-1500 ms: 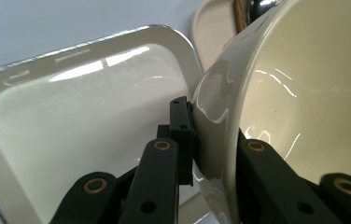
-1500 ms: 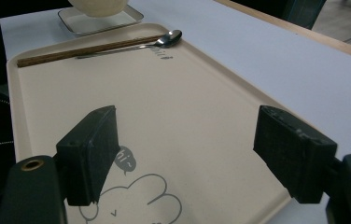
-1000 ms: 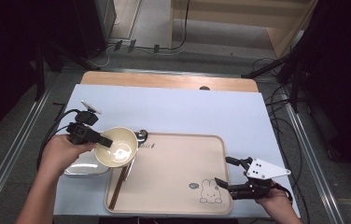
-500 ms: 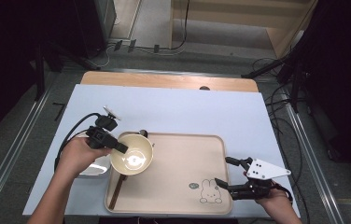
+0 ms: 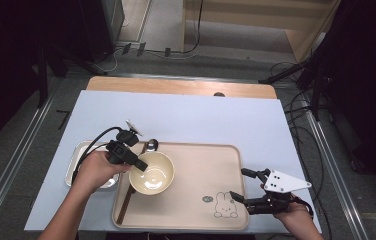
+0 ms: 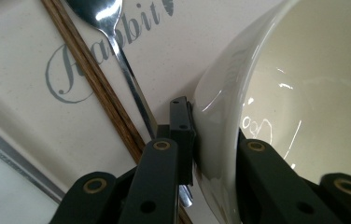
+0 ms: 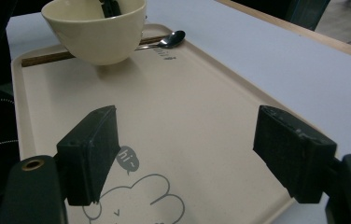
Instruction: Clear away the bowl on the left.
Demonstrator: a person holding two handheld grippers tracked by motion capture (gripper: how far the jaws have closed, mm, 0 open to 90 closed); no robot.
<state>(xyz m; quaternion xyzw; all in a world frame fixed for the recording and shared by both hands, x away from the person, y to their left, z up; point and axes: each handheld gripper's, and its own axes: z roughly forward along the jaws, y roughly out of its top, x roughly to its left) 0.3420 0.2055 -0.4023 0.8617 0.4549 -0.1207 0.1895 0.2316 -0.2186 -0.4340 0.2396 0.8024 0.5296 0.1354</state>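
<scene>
My left gripper (image 5: 137,163) pinches the rim of the cream bowl (image 5: 152,173), one jaw inside and one outside, and holds the bowl over the left part of the beige tray (image 5: 196,220). I judge the carrying is nearly done; what is left is to set the bowl flat and release it. The chopsticks (image 6: 100,86) and the spoon (image 6: 113,35) lie just beside it on the tray, so I must not land on them. My right gripper (image 5: 248,186) rests spread and empty at the tray's right edge. A metal dish (image 5: 75,160) is at the left of the tray.
</scene>
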